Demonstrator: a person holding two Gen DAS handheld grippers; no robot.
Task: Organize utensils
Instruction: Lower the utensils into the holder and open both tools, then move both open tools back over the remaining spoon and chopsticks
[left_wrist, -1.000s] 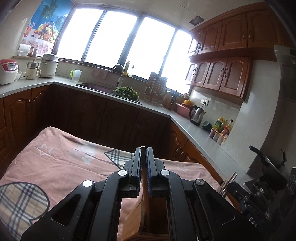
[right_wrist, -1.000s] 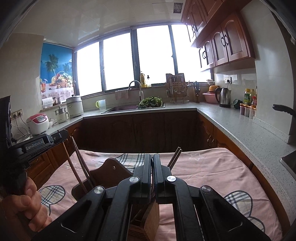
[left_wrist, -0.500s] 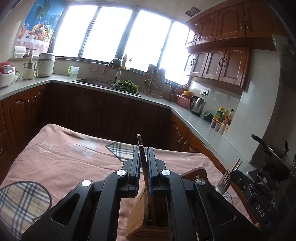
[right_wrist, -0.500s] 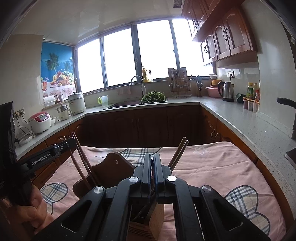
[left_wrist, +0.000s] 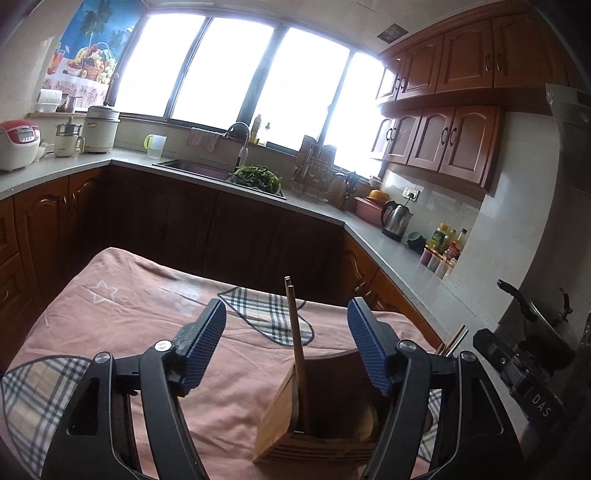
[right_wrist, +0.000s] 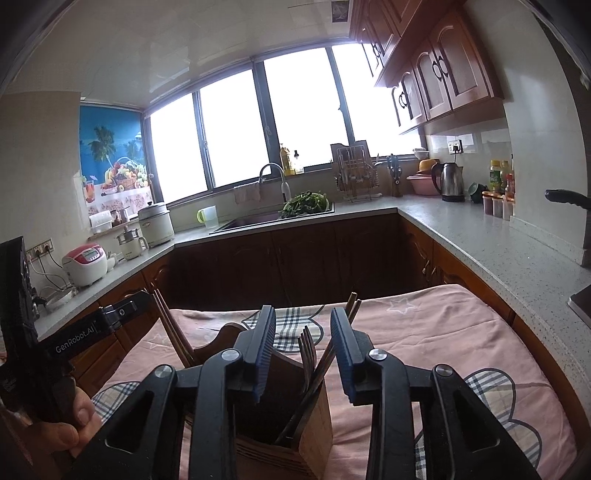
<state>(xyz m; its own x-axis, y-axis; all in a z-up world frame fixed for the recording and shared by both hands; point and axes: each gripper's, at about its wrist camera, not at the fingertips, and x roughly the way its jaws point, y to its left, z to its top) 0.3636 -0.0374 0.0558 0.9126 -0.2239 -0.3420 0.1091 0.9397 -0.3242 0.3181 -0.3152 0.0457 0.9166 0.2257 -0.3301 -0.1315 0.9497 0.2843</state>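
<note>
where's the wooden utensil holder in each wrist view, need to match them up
Left wrist: wooden utensil holder at bottom centre, between the open left gripper fingers.
Right wrist: holder at bottom centre, below the open right gripper.
Shared landmark: steel kettle on the counter.

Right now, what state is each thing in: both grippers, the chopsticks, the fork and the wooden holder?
left gripper: open, empty.
right gripper: open, empty.
chopstick: upright in the holder, free between the pads.
fork: standing in the holder, tines up.
wooden holder: upright on the pink cloth.
</note>
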